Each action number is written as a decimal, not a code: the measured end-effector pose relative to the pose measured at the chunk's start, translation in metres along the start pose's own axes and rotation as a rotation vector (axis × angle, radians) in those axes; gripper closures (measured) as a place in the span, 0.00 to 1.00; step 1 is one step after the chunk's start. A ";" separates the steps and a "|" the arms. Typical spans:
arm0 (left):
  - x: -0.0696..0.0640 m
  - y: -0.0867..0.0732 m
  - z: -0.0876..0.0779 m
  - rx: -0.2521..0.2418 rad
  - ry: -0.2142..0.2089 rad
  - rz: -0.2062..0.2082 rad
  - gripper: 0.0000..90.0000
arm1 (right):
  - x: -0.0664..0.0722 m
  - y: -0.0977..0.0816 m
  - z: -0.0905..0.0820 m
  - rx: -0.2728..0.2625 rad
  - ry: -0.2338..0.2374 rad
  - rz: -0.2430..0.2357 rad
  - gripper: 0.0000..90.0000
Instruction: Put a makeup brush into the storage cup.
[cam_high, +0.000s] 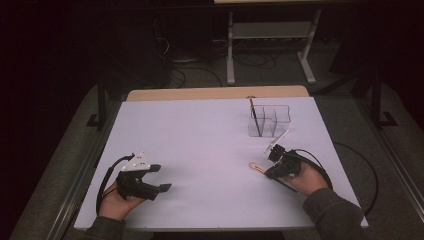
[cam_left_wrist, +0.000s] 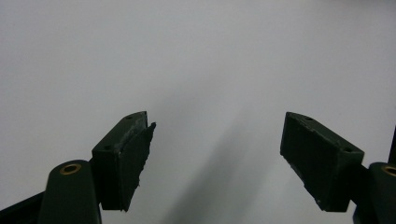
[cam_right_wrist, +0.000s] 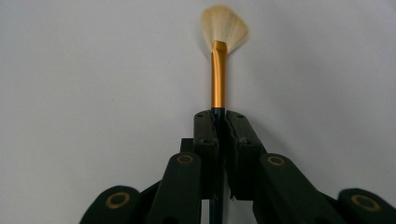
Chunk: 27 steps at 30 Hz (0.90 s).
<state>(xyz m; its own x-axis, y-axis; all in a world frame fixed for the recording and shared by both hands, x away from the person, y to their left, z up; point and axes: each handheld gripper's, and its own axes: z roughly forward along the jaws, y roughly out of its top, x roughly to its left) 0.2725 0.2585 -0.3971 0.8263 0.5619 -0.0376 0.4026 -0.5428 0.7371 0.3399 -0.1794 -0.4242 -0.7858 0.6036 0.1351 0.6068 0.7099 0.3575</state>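
- The right gripper (cam_right_wrist: 219, 122) is clamped on the dark handle of a fan brush (cam_right_wrist: 219, 74), just behind its gold ferrule; the pale bristles point away from the jaws, over the white table (cam_high: 200, 150).
- In the high view the brush (cam_high: 256, 166) is seen low over the table's right front area, its tip toward the middle, with the right gripper (cam_high: 274, 169) behind it.
- The left gripper (cam_left_wrist: 217, 154) is held with its jaws wide apart and nothing between them (it rests near the table's left front, well apart from the brush).
- A clear divided organizer (cam_high: 270, 121) stands farther back on the right, with one dark brush (cam_high: 254, 116) upright in a compartment; the held brush is judged to be bound for it.
- Risk: the grip sits on a thin, round handle, so the brush could pivot or slip when tilted upright.
- Risk: the clear walls are hard to see, and a low approach could knock the light organizer over or crush the bristles against a divider.
- The surface is a plain white sheet over a wooden top; beyond it a dim room is seen, with grey carpet, cables and a metal table frame.
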 end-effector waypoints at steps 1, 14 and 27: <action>0.000 0.000 -0.001 0.000 -0.002 0.000 0.26 | 0.000 0.000 0.000 -0.003 0.003 0.000 0.92; 0.001 0.000 0.000 0.000 -0.005 -0.004 0.26 | 0.000 -0.002 -0.003 -0.028 0.011 -0.008 0.92; 0.001 0.000 0.001 0.008 -0.010 0.000 0.26 | -0.001 -0.005 -0.016 -0.094 0.041 -0.011 0.92</action>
<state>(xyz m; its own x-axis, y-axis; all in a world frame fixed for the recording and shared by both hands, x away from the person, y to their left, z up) 0.2739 0.2583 -0.3975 0.8303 0.5556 -0.0442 0.4057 -0.5481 0.7314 0.3359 -0.1890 -0.4115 -0.7978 0.5790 0.1680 0.5856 0.6781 0.4441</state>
